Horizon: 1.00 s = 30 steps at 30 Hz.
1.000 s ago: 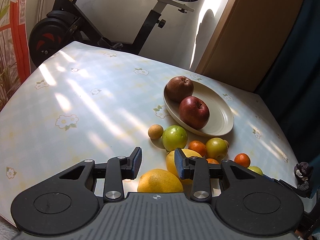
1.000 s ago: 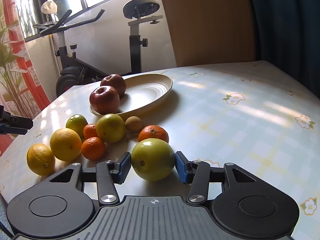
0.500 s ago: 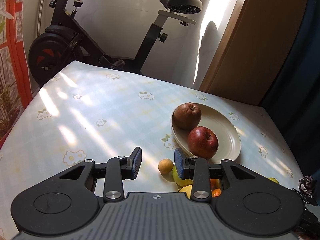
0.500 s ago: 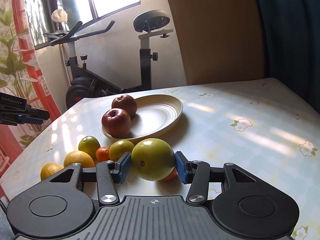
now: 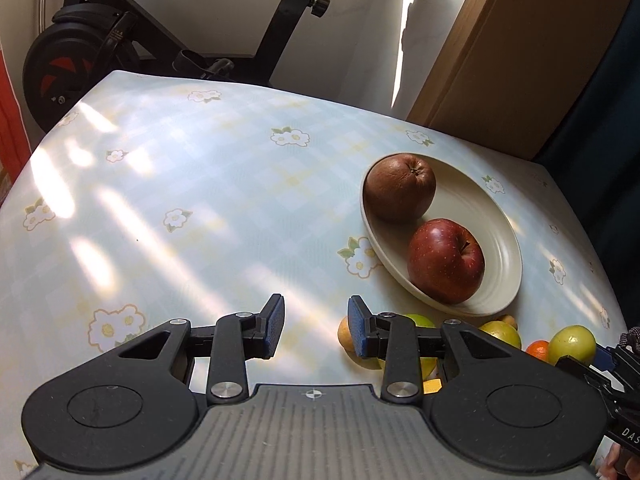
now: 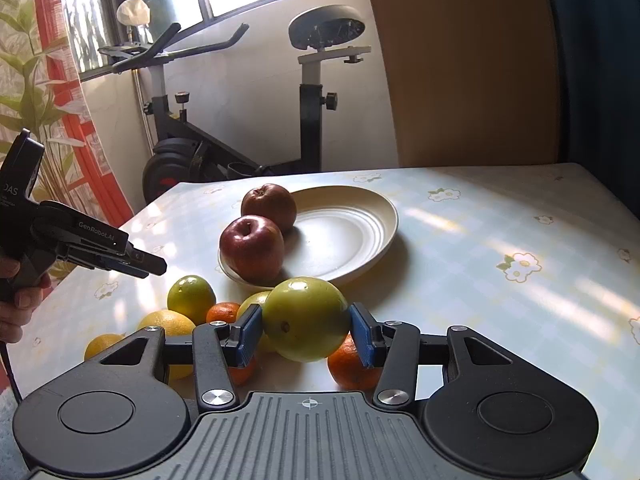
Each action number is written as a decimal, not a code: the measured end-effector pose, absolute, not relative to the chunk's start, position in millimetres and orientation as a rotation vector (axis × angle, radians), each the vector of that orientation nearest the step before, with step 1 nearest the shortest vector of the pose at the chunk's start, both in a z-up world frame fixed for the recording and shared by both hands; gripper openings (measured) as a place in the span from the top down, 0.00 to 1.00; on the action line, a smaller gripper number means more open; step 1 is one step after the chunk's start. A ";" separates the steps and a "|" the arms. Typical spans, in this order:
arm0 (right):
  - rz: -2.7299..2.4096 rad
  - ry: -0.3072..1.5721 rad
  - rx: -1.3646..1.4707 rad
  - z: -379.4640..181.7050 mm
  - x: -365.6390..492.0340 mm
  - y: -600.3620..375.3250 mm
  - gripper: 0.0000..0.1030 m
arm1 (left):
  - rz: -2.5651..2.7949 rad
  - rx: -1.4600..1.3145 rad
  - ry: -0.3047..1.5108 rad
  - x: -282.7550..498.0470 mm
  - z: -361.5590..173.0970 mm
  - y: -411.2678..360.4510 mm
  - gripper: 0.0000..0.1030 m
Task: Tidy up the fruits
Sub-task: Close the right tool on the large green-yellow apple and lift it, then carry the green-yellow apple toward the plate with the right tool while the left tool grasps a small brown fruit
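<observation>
- Done so far, judging from how things lie: two red apples sit on the cream plate, the darker apple toward the plate's far rim and the brighter apple at its near rim, the two touching.
- In hand: the right gripper has its jaws clamped on a large green fruit, held above the loose pile and just short of the plate's near rim; my guess is the plate is where it goes.
- The left gripper has its jaws apart and holds nothing, hanging over the desk beside the pile, toward the desk's left edge.
- Left to do: the loose pile on the desk, just in front of the plate.
- Count on the plate: two apples.
- Count in the jaws: one green fruit.
- Count in the pile, right view: one green lime-like fruit, two yellow citrus, at least two small oranges, one more yellow-green fruit partly hidden. The left view also shows a small tan fruit. Others may be hidden behind the grippers.
</observation>
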State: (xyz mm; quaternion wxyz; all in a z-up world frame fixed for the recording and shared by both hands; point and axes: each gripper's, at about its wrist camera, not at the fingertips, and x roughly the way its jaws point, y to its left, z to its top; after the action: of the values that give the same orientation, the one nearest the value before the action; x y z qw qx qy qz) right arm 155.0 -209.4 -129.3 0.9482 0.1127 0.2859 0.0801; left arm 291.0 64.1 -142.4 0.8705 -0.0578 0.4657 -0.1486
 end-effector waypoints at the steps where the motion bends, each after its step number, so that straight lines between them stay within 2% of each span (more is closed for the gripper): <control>1: 0.163 0.586 0.229 -130.3 155.5 -208.8 0.57 | -0.322 -0.143 0.988 293.6 -146.8 64.3 0.64; 17: 0.152 0.602 0.233 -135.3 153.1 -212.2 0.57 | -0.348 -0.371 1.086 312.0 -176.4 63.7 0.67; 19: 0.151 0.601 0.232 -134.9 152.8 -212.1 0.57 | -0.340 -0.383 1.097 312.2 -180.7 64.6 0.71; 30: 0.150 0.598 0.235 -133.7 156.4 -215.3 0.57 | -0.293 -0.263 1.047 301.6 -163.1 74.8 0.71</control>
State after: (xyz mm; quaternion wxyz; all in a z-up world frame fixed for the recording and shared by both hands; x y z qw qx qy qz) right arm 156.4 -215.3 -133.7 0.9461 0.1152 0.2936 0.0734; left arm 301.6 74.8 -163.1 0.8477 -0.1250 0.4965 -0.1391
